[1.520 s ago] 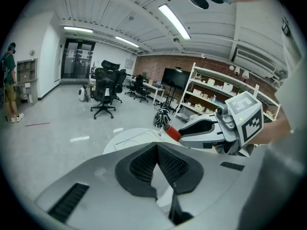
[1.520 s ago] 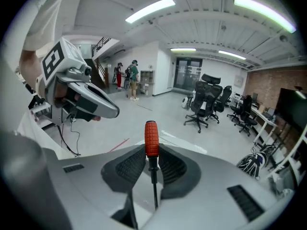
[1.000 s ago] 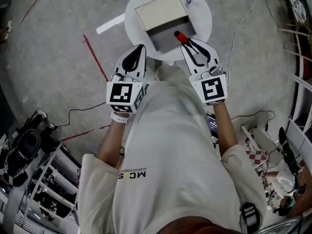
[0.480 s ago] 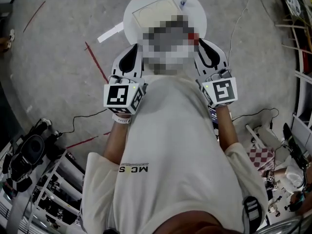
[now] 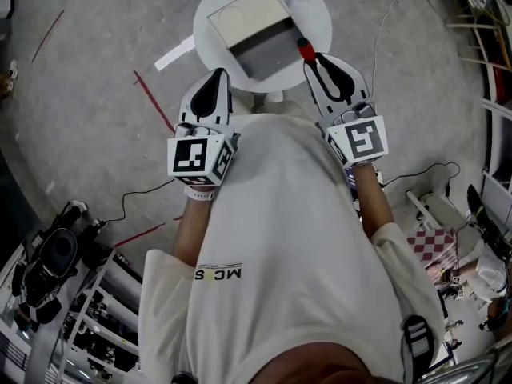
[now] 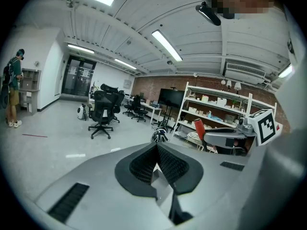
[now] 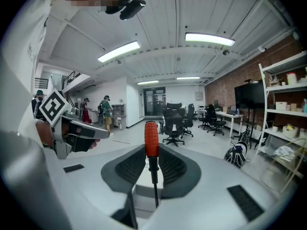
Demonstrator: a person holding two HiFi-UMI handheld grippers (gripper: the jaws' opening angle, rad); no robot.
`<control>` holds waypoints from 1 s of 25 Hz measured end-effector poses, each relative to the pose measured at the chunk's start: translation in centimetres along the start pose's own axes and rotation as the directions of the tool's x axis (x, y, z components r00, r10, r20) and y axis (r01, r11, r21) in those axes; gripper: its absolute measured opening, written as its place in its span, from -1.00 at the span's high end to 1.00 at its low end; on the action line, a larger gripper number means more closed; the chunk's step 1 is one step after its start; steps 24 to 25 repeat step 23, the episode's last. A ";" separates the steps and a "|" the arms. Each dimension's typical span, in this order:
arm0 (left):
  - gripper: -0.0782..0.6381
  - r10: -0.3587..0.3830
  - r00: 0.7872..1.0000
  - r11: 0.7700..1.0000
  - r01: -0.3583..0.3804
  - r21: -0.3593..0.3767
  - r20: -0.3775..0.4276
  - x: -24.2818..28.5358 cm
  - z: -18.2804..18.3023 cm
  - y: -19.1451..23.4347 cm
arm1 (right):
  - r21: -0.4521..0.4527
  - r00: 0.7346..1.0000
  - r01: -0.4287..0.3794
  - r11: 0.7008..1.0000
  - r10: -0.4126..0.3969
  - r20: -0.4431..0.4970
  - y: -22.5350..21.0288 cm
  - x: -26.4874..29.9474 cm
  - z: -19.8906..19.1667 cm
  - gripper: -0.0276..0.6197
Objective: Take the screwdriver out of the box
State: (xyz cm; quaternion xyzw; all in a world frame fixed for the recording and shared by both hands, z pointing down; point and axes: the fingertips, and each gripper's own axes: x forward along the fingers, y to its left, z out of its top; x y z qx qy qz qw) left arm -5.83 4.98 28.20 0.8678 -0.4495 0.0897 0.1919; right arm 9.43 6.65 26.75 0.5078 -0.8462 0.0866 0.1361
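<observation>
An open box [image 5: 267, 50] with a beige lid and grey inside stands on the round white table [image 5: 316, 18] in the head view. My right gripper [image 5: 310, 61] is shut on the screwdriver [image 5: 304, 50], whose red handle sticks out past the fingertips, just right of the box. In the right gripper view the red handle [image 7: 151, 139] stands upright between the pads, with the thin shaft below it. My left gripper [image 5: 217, 77] hangs shut with nothing in it, near the table's front left edge. Its pads [image 6: 165, 164] meet in the left gripper view.
Red tape lines [image 5: 156, 102] and a white strip [image 5: 174, 54] mark the concrete floor left of the table. Cables [image 5: 384, 30] trail at the right. Shelves and clutter [image 5: 456, 238] stand behind me. Office chairs [image 7: 172, 123] and people [image 7: 106, 111] show across the room.
My right gripper has carried the screwdriver from over the box's grey inside to just right of the box. The left gripper has kept its place beside the table.
</observation>
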 end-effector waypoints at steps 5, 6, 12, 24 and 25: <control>0.77 -0.018 1.000 1.000 0.018 0.010 0.002 0.0 0.1 -0.5 | 0.016 1.000 -0.012 1.000 0.012 0.002 0.5 -0.2 0.0 0.49; 0.77 -0.019 1.000 1.000 0.019 0.011 0.004 0.0 0.2 -0.4 | 0.016 1.000 -0.014 1.000 0.014 0.001 0.6 -0.2 0.1 0.49; 0.77 -0.022 1.000 1.000 0.022 0.007 0.003 0.3 0.1 -0.7 | 0.061 1.000 -0.006 0.998 0.006 -0.001 0.0 -0.3 -0.4 0.49; 0.77 -0.043 0.999 0.999 0.043 0.021 -0.009 0.4 0.1 -1.0 | 0.077 1.000 -0.003 0.997 0.002 0.006 0.5 -0.3 -0.4 0.49; 0.77 -0.043 0.999 0.999 0.043 0.021 -0.009 0.4 0.1 -1.0 | 0.077 1.000 -0.003 0.997 0.002 0.006 0.5 -0.3 -0.4 0.49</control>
